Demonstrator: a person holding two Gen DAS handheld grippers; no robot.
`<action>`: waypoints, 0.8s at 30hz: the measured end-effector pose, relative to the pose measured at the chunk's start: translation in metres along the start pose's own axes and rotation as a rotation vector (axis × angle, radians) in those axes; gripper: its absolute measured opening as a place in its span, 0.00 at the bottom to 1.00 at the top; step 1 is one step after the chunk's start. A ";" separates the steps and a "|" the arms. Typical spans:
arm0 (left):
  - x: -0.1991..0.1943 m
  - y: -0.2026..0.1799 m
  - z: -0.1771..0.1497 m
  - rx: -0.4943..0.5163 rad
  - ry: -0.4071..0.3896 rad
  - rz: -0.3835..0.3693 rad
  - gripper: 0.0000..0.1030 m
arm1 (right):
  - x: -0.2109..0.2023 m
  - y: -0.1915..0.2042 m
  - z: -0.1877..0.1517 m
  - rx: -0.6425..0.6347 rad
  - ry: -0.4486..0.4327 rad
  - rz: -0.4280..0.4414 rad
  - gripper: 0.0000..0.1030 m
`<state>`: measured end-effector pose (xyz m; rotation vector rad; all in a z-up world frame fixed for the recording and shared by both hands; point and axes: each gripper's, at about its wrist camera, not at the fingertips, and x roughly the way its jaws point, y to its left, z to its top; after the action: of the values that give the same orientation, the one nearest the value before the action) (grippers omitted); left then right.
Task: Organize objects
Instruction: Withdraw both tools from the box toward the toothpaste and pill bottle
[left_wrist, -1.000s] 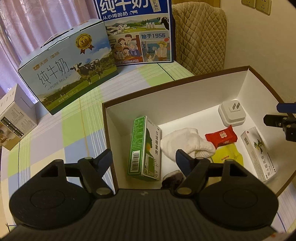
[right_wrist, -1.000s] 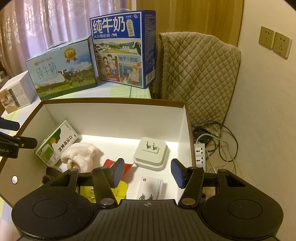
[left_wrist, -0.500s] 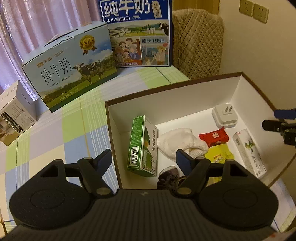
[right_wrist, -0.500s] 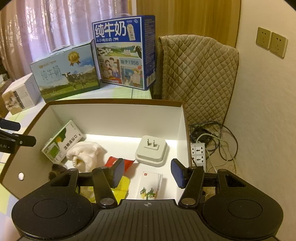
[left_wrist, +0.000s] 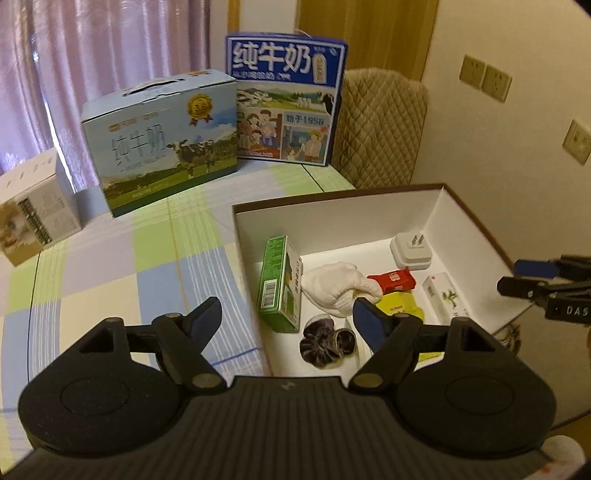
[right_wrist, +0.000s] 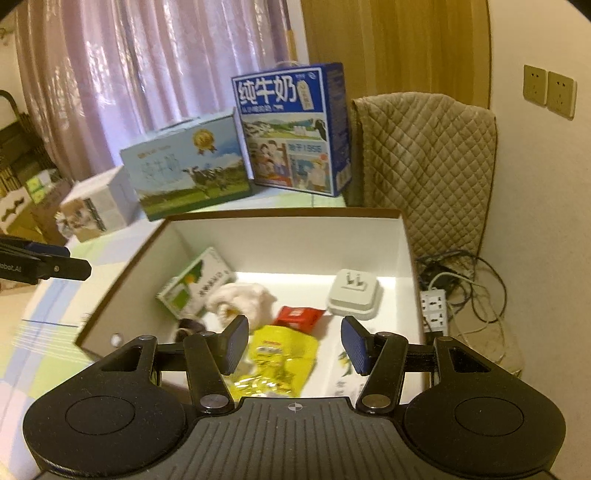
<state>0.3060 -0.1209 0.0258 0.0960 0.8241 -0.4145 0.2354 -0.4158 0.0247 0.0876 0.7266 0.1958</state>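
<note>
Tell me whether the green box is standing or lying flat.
Standing on its long edge: the green box leans against the storage box's left wall, barcoded narrow side up.

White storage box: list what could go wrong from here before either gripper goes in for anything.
1. The small items lie crowded: the white cloth, red packet and yellow pouch touch or overlap, so a grab may catch two.
2. The green carton stands on edge beside the box wall; a nudge could topple it.
3. The left gripper and right gripper, both open, flank the same box and could collide.
</note>
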 end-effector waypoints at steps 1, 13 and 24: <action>-0.007 0.004 -0.003 -0.011 -0.003 0.004 0.75 | -0.004 0.003 -0.002 0.000 -0.007 0.006 0.51; -0.061 0.043 -0.065 -0.081 0.009 0.114 0.81 | -0.036 0.050 -0.032 0.010 -0.040 0.079 0.51; -0.076 0.071 -0.142 -0.170 0.078 0.239 0.81 | -0.022 0.097 -0.082 0.092 0.009 0.159 0.51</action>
<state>0.1900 0.0028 -0.0205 0.0521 0.9100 -0.1152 0.1505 -0.3241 -0.0078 0.2328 0.7384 0.3146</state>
